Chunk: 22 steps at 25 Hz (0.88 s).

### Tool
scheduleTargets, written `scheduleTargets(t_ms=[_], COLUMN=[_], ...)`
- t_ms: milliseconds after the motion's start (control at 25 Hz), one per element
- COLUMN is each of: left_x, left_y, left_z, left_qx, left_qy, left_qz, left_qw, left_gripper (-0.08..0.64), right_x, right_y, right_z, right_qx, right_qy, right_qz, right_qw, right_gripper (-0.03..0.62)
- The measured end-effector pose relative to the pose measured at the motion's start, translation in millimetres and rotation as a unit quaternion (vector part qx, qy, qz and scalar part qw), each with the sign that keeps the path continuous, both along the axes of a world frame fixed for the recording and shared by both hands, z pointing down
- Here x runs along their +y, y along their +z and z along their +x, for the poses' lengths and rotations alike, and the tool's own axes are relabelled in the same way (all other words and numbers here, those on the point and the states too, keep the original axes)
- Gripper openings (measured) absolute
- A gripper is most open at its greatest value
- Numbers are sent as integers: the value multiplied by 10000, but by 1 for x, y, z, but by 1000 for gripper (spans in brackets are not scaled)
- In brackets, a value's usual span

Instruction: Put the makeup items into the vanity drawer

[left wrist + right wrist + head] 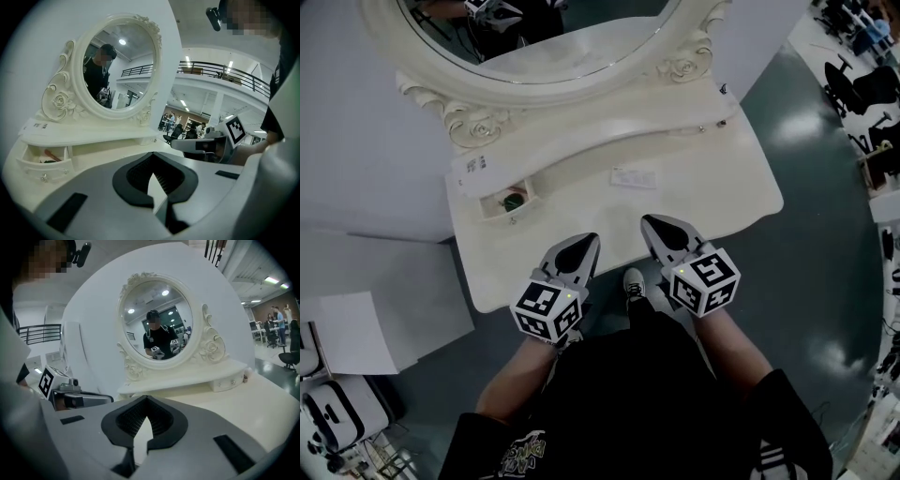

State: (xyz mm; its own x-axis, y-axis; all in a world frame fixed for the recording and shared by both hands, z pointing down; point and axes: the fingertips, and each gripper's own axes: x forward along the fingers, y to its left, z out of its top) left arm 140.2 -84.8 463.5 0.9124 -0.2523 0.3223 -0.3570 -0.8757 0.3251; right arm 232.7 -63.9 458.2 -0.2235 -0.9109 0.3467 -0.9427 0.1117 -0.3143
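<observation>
well — open drawer [47, 169], small items [52, 154] inside

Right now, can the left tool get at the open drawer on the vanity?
Probably yes. The open drawer sits ahead and to the left of the left tool, with only bare tabletop between them.

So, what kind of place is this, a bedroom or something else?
Probably a large open office or lab hall, not a bedroom. The white vanity table with its oval mirror stands on a glossy grey floor, with office chairs nearby and a railed upper gallery behind.
</observation>
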Motion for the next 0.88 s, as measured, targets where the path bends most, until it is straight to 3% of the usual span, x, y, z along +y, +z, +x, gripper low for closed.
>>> scheduleTargets(t_ms=[320,760,880], left_x=[-15,-24,-25], left_y=[15,32,36], left_z=[32,48,51], left_qx=[-25,-168,-198], left_qy=[-340,-652,-686], left_qz=[-73,-174,-206], left_qw=[9994,9976,9972], left_gripper=[0,1,0], right_x=[-24,-51,-57], right_y=[25,73,90], right_z=[34,63,71], right_qx=[59,550,753], right_qy=[-364,-945,-1147], right_qz=[-177,-567,-725], right_qw=[9992,9924,9879], right_gripper=[29,34,107])
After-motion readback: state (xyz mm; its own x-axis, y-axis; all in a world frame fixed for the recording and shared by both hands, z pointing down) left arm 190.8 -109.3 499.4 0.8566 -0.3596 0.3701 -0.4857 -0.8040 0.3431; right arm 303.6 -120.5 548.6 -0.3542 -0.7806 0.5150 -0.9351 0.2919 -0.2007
